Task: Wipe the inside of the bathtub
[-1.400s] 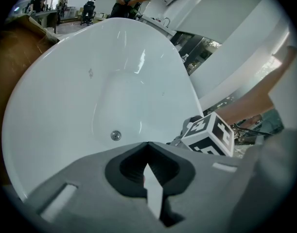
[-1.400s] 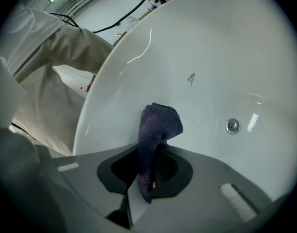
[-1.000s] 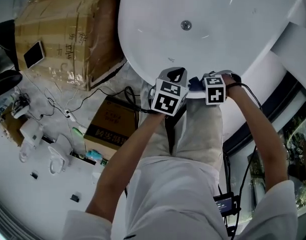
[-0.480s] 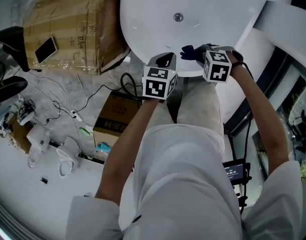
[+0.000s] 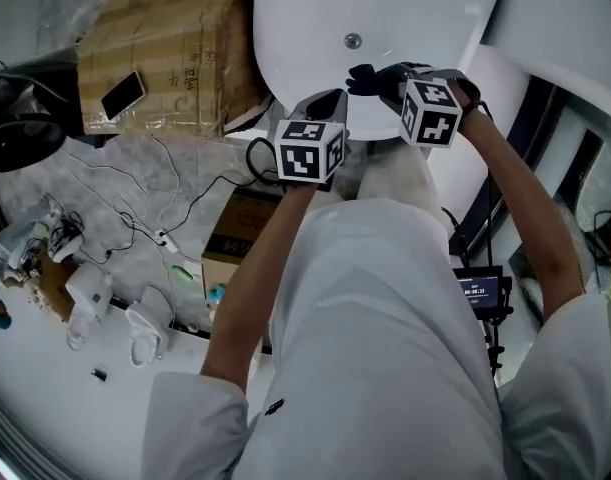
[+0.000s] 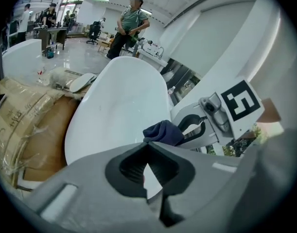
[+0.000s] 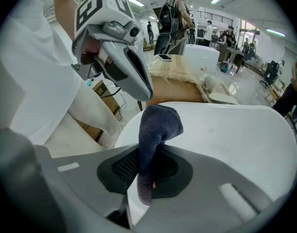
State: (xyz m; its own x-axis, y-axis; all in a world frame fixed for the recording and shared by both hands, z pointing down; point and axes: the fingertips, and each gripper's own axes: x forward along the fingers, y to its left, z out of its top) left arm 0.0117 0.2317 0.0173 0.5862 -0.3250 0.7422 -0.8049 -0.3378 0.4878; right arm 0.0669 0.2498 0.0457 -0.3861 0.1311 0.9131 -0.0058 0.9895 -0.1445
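Head view looks steeply down; both gripper views close, sharing bathtub.

Surface findings: tub, cloth, my two tongs and surroundings.
The bathtub is a white shell, smooth and high-gloss, with light reflections across it; its drain reads as bright polished metal. The cloth is dark blue fabric, matt, with a fuzzy napped pile. My right gripper and left gripper are grey moulded plastic, smooth and matt; their black inner pads look rubber-like, with a fine ribbed texture. The marker cubes have flat matt faces, black on white. The cardboard box is dull brown board under clear plastic film that wrinkles and glints. The floor is pale, polished and reflective.
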